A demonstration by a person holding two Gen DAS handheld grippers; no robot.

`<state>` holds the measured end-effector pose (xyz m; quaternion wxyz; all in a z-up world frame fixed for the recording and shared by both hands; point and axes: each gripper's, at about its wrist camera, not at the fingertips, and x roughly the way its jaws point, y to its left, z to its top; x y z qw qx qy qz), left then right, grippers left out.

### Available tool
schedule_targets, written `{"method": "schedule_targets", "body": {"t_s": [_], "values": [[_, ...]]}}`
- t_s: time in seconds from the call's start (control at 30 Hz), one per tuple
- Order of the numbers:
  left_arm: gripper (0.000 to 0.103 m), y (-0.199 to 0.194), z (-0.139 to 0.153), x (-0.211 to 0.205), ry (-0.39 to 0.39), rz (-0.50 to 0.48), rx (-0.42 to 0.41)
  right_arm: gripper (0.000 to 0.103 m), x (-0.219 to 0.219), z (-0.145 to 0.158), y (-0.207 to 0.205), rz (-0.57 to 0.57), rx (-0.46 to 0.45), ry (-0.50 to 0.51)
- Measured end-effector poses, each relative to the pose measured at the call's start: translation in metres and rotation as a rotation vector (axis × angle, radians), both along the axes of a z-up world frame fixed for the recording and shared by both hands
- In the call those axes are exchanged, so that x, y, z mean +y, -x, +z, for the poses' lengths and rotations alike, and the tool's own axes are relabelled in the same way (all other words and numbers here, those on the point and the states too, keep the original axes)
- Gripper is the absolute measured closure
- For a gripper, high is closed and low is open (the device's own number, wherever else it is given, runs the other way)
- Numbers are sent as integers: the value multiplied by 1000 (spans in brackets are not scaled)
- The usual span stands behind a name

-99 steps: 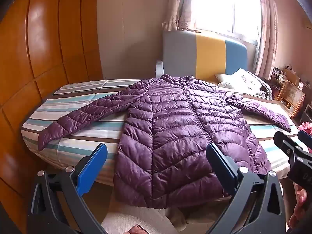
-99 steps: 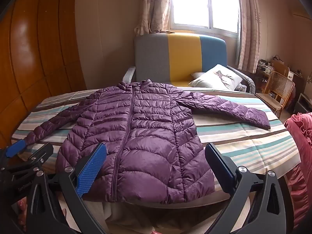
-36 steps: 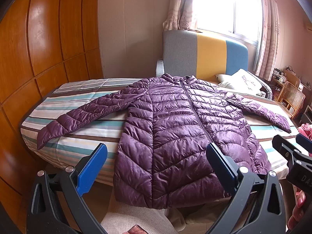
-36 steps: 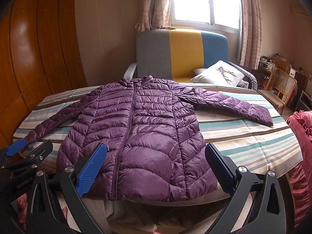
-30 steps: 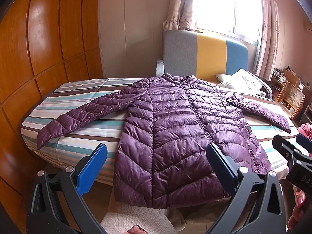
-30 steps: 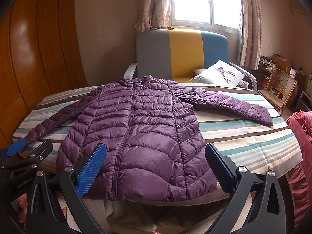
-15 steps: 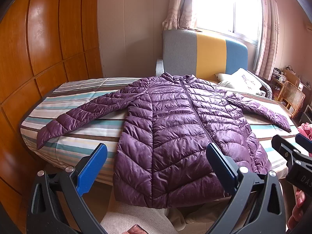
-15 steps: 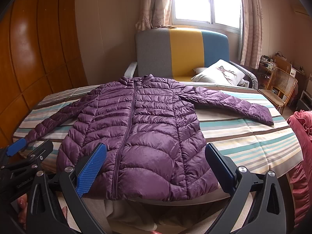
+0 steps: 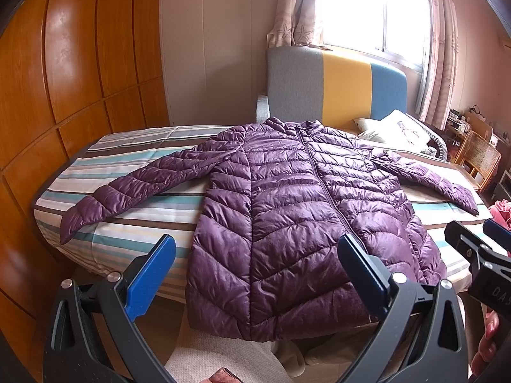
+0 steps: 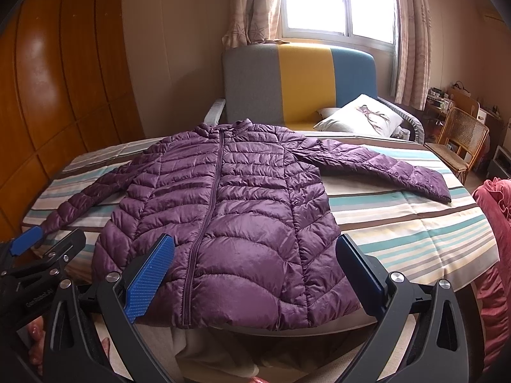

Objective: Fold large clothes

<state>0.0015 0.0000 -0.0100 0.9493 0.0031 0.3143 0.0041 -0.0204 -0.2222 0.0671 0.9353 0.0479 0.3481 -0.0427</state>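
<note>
A purple quilted puffer jacket (image 9: 287,210) (image 10: 230,217) lies flat and zipped on a striped bed, front up, collar toward the window, both sleeves spread out sideways. Its hem hangs slightly over the near bed edge. My left gripper (image 9: 255,255) hovers open in front of the hem, nothing between its blue pads. My right gripper (image 10: 252,255) is likewise open and empty, just short of the hem. Each gripper shows at the edge of the other's view: the right gripper (image 9: 479,255) and the left gripper (image 10: 41,249).
The striped bedsheet (image 9: 127,166) (image 10: 415,223) covers the bed. Wooden wardrobe panels (image 9: 64,79) line the left. A grey, yellow and blue chair (image 10: 297,83) with a white cushion (image 10: 361,115) stands behind the bed, a rattan chair (image 10: 460,137) and red fabric (image 10: 498,210) at right.
Both grippers have crept slightly closer to the jacket; the jacket itself has not moved and both stay open.
</note>
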Motion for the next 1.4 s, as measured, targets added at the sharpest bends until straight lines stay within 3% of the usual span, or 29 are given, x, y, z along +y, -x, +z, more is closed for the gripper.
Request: {"method": "schedule_targets", "body": {"t_s": [0.27, 0.5, 0.77, 0.93, 1.1, 1.13, 1.2, 1.4], "values": [[2, -23, -9, 4, -15, 16, 42, 3, -28, -13, -21, -65, 23, -31], [2, -75, -28, 11, 98, -27, 78, 3, -62, -30, -55, -38, 3, -77], [2, -145, -48, -8, -18, -28, 115, 3, -95, -55, -93, -114, 92, -2], [2, -190, -67, -10, -38, -26, 198, 3, -134, -74, -126, -150, 128, -76], [2, -220, -81, -11, -43, 19, 206, 4, -184, -98, -155, -253, 164, -180], [2, -225, -84, -11, -50, 23, 201, 7, -191, -101, -157, -274, 170, -198], [2, -235, -90, -11, -64, 22, 197, 21, -212, -111, -166, -329, 173, -264], [2, -248, -116, -2, -67, 6, 203, 35, -287, -141, -176, -553, 134, -485]]}}
